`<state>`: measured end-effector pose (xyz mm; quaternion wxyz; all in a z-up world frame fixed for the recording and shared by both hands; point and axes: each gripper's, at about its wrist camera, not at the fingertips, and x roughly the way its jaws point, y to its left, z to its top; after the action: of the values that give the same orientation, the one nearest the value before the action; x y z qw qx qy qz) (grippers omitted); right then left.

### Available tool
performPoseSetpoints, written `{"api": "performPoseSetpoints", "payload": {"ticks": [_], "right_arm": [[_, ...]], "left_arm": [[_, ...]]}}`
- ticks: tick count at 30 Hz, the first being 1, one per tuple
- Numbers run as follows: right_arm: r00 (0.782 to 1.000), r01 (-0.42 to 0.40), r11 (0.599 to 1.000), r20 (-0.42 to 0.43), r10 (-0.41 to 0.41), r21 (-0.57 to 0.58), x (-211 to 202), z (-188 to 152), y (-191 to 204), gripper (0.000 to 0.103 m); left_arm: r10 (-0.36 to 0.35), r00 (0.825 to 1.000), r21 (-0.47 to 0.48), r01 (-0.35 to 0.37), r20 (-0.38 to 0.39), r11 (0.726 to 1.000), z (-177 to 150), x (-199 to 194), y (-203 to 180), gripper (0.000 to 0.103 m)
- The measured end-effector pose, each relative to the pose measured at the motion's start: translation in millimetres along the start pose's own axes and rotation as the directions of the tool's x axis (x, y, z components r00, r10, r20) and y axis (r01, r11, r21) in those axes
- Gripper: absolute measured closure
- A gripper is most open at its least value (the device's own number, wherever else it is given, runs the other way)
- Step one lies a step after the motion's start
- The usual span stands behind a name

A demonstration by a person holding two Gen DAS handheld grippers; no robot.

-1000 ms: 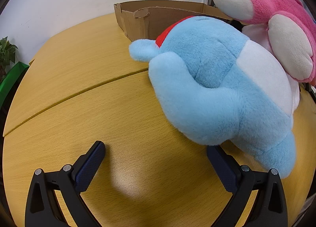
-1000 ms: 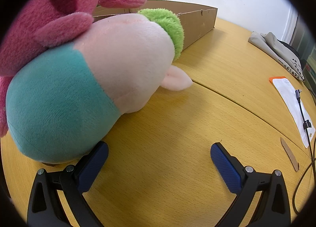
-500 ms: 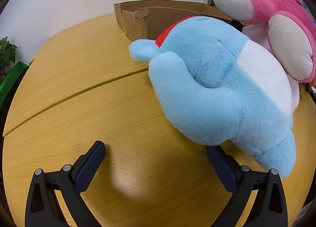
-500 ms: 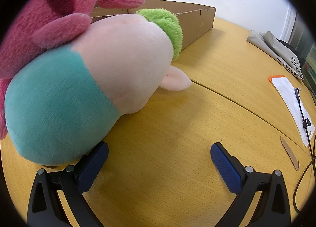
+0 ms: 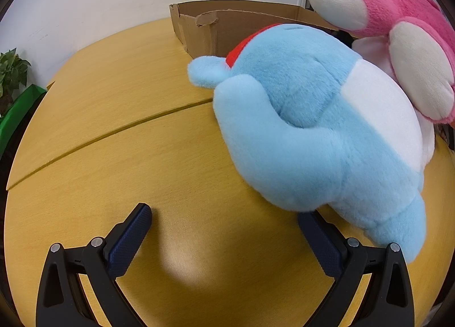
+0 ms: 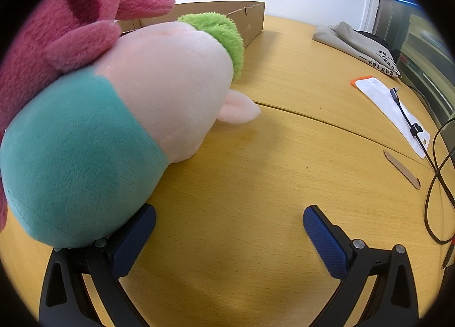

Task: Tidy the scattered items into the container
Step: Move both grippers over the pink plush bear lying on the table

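Two plush toys are laid out on the wooden table (image 5: 119, 162), both with their long axis running from near toward the far cardboard box (image 5: 221, 25). The blue plush (image 5: 307, 128) is seen lying with its red-collared end pointed at the box, its near end just beside the left tongs (image 5: 224, 239), which are spread wide with nothing held. The pink and teal plush (image 6: 128, 116) is angled the same way, green tuft far, teal end pressed by the wide-open, unloaded right tongs (image 6: 230, 239). A pink plush (image 6: 71, 23) is draped across both.
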<state>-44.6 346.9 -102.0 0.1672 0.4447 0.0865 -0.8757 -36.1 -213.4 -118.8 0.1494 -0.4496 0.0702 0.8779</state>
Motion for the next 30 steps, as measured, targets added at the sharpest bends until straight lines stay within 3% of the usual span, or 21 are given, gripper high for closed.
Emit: {"api": "performPoseSetpoints", "payload": {"ticks": [2,5,8,11,13,15,17,20,23,27,30], "right_arm": [[1.0,0.004,1.0,0.0,-0.004,0.004,-1,-2,-1,0.0],[1.0,-0.026,0.999,0.0,0.026,-0.041,-7,-10,7,0.0],[1.0,-0.013,0.999,-0.002,0.013,-0.037,-20,-26,11,0.0],[0.994,0.067,0.998,0.081,-0.068,0.01,-50,-44,13,0.0],[0.978,0.089,0.991,0.18,-0.106,0.101,-81,-49,11,0.001],[0.95,0.063,0.978,0.288,-0.12,0.2,-115,-46,11,0.001],[0.909,0.01,0.964,0.4,-0.121,0.267,-149,-37,20,0.0],[0.864,-0.066,0.967,0.499,-0.068,0.246,-179,-20,45,0.0],[0.859,-0.128,0.971,0.512,0.005,0.205,-195,-7,79,0.0],[0.822,-0.08,0.988,0.569,-0.009,0.132,-204,1,124,0.0],[0.822,-0.023,0.995,0.569,-0.038,0.1,-200,7,142,0.0]], "left_arm": [[0.03,1.0,-0.018,-0.03,-0.005,0.999,-7,-6,-3,0.0],[0.146,0.989,-0.08,-0.143,0.029,0.986,-19,-24,-13,0.0],[0.279,0.956,-0.231,-0.252,0.091,0.94,-30,-61,-32,0.0],[0.408,0.896,-0.363,-0.326,0.174,0.873,-31,-105,-58,0.0],[0.437,0.871,-0.404,-0.326,0.223,0.855,-27,-133,-71,0.0],[0.431,0.855,-0.404,-0.299,0.288,0.864,-17,-156,-90,0.0],[0.414,0.845,-0.396,-0.272,0.338,0.877,-2,-169,-115,0.0],[0.348,0.852,-0.38,-0.195,0.391,0.904,15,-178,-147,0.0],[0.293,0.87,-0.351,-0.152,0.396,0.924,33,-175,-171,0.0],[0.285,0.885,-0.327,-0.164,0.368,0.931,41,-163,-202,0.0],[0.305,0.903,-0.357,-0.19,0.303,0.915,47,-154,-206,0.0]]}}
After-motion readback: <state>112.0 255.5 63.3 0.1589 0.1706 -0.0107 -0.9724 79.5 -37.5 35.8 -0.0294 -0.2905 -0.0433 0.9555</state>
